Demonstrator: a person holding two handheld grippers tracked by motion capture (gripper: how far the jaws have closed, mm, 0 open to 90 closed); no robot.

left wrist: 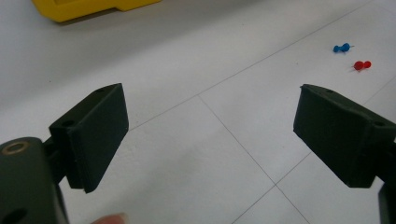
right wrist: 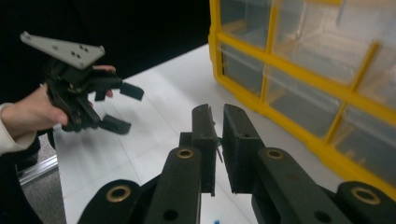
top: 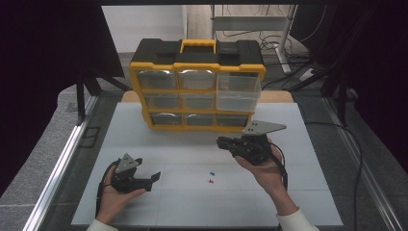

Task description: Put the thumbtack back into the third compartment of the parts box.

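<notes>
While the left hand (top: 113,192) rests on the table (top: 288,192) at about 7 o'clock, the left claw (top: 153,182) it holds points toward 3 o'clock, low over the white surface. Its jaws stand wide apart with nothing between them; the left gripper view shows bare table and seam lines in the gap.

Just short of the table's centre, toward 6 o'clock, lie two loose pins: the red pushpin (top: 210,182) nearer, the blue pushpin (top: 212,172) just beyond it. They are close together but not touching, and both lie clear of either claw. From the left claw they sit at roughly 3 o'clock.

Further on, at about 3 o'clock of the centre, the right hand (top: 262,171) carries the right claw (top: 222,142) above the table, jaws pointing toward 9 o'clock. The jaws are drawn together to a narrow slit. In the right gripper view a thin dark sliver (right wrist: 218,151) shows in that slit; what it is cannot be told.

At 12 o'clock, at the far edge, stands the yellow and black organizer (top: 197,60), upright, with three columns of clear drawers facing the person. One drawer (top: 238,94) in its right column, at the upper rows, stands pulled out past the frame.
</notes>
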